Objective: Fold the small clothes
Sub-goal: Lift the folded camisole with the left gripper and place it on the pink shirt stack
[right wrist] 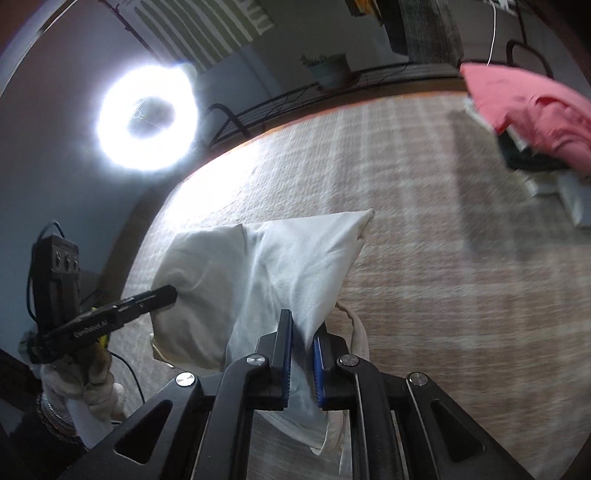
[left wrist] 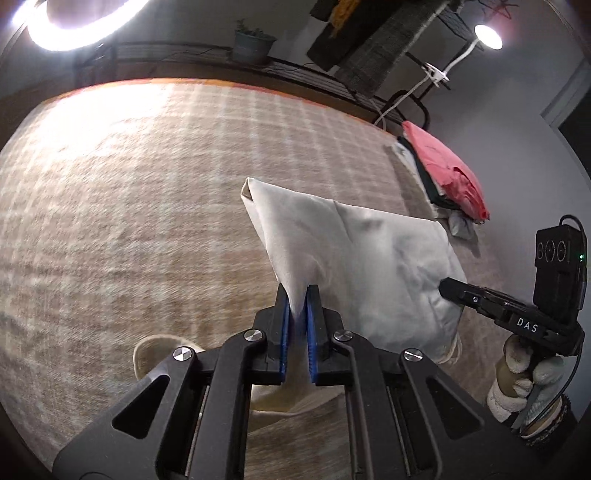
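A cream-white cloth hangs lifted over the beige plaid cover, with its lower part and a strap trailing on the surface. My left gripper is shut on one gathered edge, and the fabric is pinched between its blue pads. In the right wrist view it bites the cloth's left side. My right gripper is shut on the opposite edge, with fabric bunched between its pads. From the left wrist view it grips the cloth's right side, held by a gloved hand.
A stack of folded clothes with a pink piece on top sits at the cover's far right. A ring light glares at the far left. A potted plant stands on a black rack behind the cover.
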A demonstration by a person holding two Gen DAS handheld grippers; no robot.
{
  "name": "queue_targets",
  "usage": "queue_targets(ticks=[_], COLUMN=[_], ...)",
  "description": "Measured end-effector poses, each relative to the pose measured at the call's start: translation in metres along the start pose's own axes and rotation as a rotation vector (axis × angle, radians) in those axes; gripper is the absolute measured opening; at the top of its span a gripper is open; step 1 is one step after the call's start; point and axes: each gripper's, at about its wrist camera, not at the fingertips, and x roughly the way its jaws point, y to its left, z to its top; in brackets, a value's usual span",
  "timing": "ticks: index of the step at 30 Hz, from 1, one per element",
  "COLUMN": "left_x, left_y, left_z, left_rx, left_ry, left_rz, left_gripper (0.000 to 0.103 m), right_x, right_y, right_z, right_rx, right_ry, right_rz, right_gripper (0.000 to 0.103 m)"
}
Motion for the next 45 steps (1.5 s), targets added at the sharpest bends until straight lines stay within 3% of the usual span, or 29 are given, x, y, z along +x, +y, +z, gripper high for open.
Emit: queue_targets(ticks=[16, 29, 37, 45], left_x=[0.062, 0.139, 0.192, 0.226], left_y=[-0.159, -0.284, -0.314, -0.318], left_z=[0.075, 0.154, 0.182, 0.178], left_rx=[0.198, 0.296, 0.306, 0.319], left_ry=[-0.072, -0.144, -0.168, -0.165], left_rz=[-0.096, -0.142, -0.096, 0.006], left_gripper=[0.006, 0.006, 0.006, 0.006], right_x=[-0.108, -0.173, -0.168, -0.123], right_y=[-0.097, -0.2, -0.251, -0.273], right_z=[0.046, 0.128, 0.175, 0.191], right_rx=[0.003, -0.03, -0.025, -0.043], right_ry=[-0.151, -0.243, -0.285, -0.225], right_rz=[-0.171, -0.396, -0.47, -0.555], right_gripper=[0.007, 0.007, 0.007, 0.007])
